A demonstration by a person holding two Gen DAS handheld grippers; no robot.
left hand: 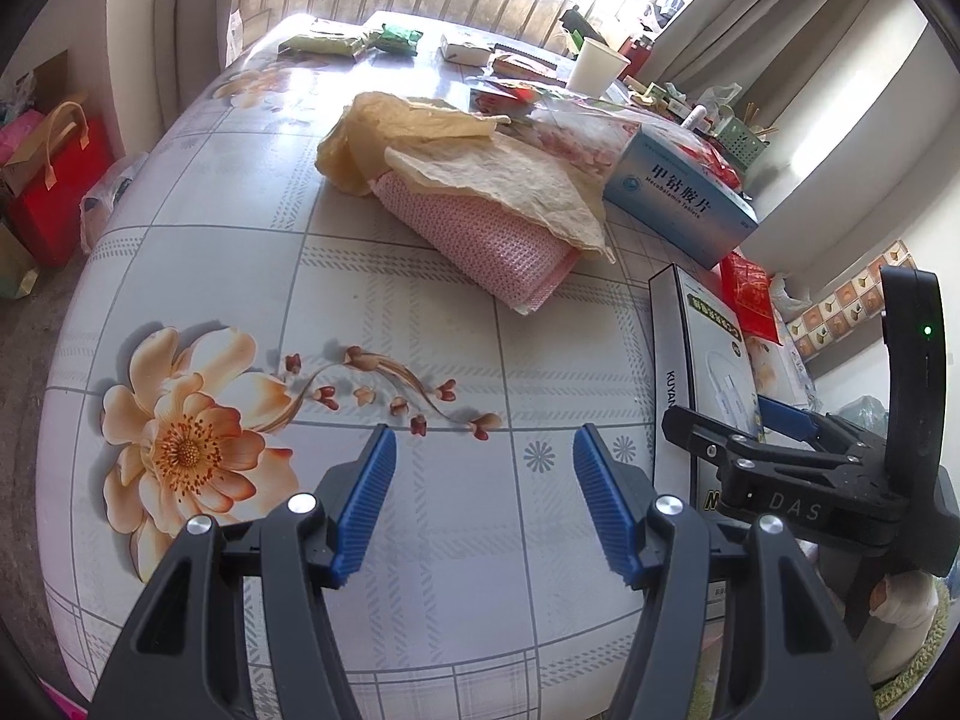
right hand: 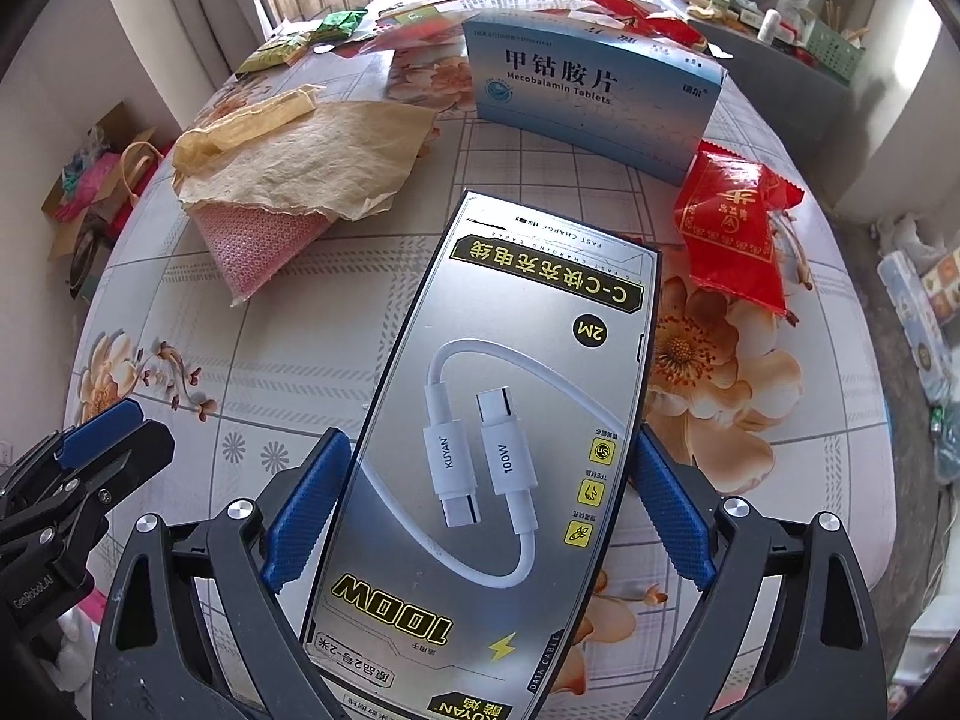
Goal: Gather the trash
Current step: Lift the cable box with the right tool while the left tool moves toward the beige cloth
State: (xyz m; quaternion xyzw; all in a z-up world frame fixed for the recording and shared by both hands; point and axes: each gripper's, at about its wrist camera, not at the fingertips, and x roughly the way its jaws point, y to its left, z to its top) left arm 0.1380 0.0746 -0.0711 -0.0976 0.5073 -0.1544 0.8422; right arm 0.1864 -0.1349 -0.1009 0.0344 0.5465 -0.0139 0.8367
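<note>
My right gripper is shut on a silver cable box, its blue pads pressing the box's two long sides; the box is held above the table. In the left wrist view the same box stands on edge at the right, with the right gripper around it. My left gripper is open with nothing between its fingers, hovering over the flowered tablecloth. Crumpled yellowish paper lies over a pink mesh cloth farther back. A red wrapper lies right of the box.
A blue medicine box stands behind the cable box. A white paper cup, green packets and more wrappers sit at the table's far end. Bags stand on the floor to the left. A cluttered shelf is at the right.
</note>
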